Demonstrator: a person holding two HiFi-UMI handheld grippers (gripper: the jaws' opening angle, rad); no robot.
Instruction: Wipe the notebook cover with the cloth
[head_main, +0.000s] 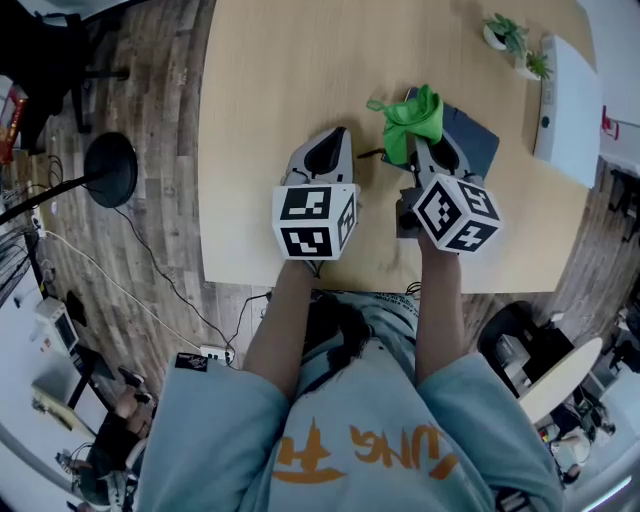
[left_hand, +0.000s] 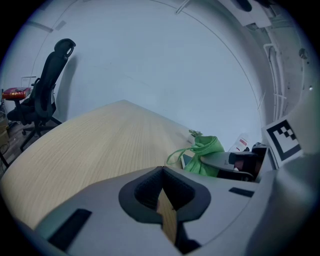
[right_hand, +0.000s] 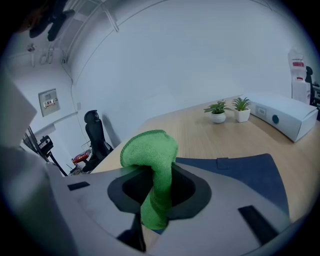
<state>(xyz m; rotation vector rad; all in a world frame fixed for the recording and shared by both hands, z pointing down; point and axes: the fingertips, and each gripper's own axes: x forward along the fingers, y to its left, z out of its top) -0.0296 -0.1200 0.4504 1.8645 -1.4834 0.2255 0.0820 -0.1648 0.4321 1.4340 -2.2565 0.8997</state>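
- The right gripper (head_main: 432, 158) is clamped on the green cloth (right_hand: 152, 172). A fold of the cloth stands up out of the jaws and flops over toward the other gripper's side.
- The dark blue notebook (right_hand: 245, 172) lies flat on the table (head_main: 270, 90), right under this gripper's jaws, and spreads ahead of it and off to its right. I cannot tell whether the cloth's lower end touches the cover.
- The left gripper (left_hand: 164, 192) has its jaws pressed together with nothing between them. It sits over bare wood, just beside the right gripper on its left.
- From the left gripper, the cloth sits ahead and to the right, with the notebook just behind it.
- Well ahead of the right gripper and to its right stand two small potted plants (right_hand: 218, 111). A white box (right_hand: 282, 117) lies further right of them.
- A black office chair (left_hand: 47, 95) stands far ahead and left of the left gripper, off the table.
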